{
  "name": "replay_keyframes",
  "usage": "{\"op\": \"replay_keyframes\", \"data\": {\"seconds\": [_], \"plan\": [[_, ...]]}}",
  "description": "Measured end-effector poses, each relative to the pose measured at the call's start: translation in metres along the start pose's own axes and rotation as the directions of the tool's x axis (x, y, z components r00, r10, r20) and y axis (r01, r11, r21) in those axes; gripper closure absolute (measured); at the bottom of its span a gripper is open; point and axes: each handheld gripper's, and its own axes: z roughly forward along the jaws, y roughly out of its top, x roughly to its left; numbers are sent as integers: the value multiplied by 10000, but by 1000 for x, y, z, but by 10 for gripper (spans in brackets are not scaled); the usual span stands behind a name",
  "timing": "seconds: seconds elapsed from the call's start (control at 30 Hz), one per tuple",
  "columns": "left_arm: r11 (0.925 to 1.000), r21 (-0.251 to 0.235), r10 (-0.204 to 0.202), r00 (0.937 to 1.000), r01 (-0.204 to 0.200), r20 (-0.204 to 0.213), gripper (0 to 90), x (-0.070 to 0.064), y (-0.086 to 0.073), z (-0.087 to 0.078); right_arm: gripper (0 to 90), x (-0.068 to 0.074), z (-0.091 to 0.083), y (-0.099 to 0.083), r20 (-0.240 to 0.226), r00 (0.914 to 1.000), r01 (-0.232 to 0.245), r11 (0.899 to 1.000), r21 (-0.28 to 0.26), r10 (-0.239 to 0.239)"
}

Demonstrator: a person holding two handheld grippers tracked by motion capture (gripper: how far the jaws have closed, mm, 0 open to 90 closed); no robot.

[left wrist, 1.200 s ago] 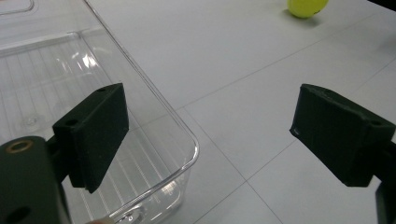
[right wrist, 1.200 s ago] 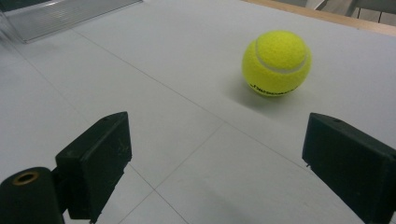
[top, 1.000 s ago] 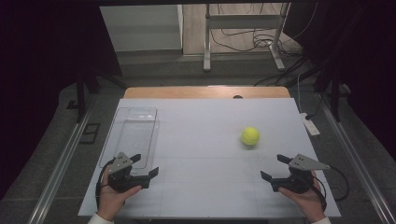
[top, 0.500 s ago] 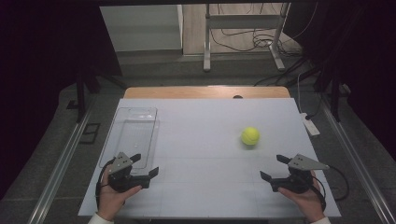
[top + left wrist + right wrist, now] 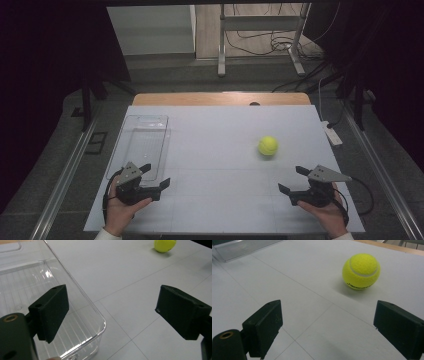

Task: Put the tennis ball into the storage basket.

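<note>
A yellow tennis ball [image 5: 268, 146] rests on the white table, right of centre. My right gripper [image 5: 292, 180] is open near the front right, a short way in front of the ball [image 5: 361, 271], nothing between its jaws. At the left stands a clear plastic tray [image 5: 140, 145], empty. My left gripper [image 5: 155, 175] hovers open at the tray's near right corner [image 5: 100, 325], one jaw over the tray, the other over bare table. The ball [image 5: 164, 245] lies far off in the left gripper view.
The white tabletop [image 5: 220, 150] ends in a wooden strip [image 5: 220, 98] at the back. A white power strip [image 5: 332, 133] lies off the right edge. Metal stand legs and cables [image 5: 260, 45] are on the floor beyond.
</note>
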Motion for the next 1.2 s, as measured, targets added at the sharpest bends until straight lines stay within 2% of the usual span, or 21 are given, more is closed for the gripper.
{"op": "replay_keyframes", "data": {"seconds": [0.5,0.77,0.93,1.2], "plan": [[9998,94,157,9998,-156,-103,123,-4,6,1,92,-1,0,0,-34,10000,-79,10000,-55,79],[9993,266,275,9996,-275,-5,120,-7,10,1,90,-2,0,0,45,9999,-118,9999,-51,118],[9991,201,373,9993,-372,-31,120,-9,16,-2,91,-2,0,-1,41,9999,-100,9999,-14,100],[9987,356,364,9993,-362,-36,120,-11,20,-1,93,-2,1,0,0,10000,-83,10000,-25,83]]}}
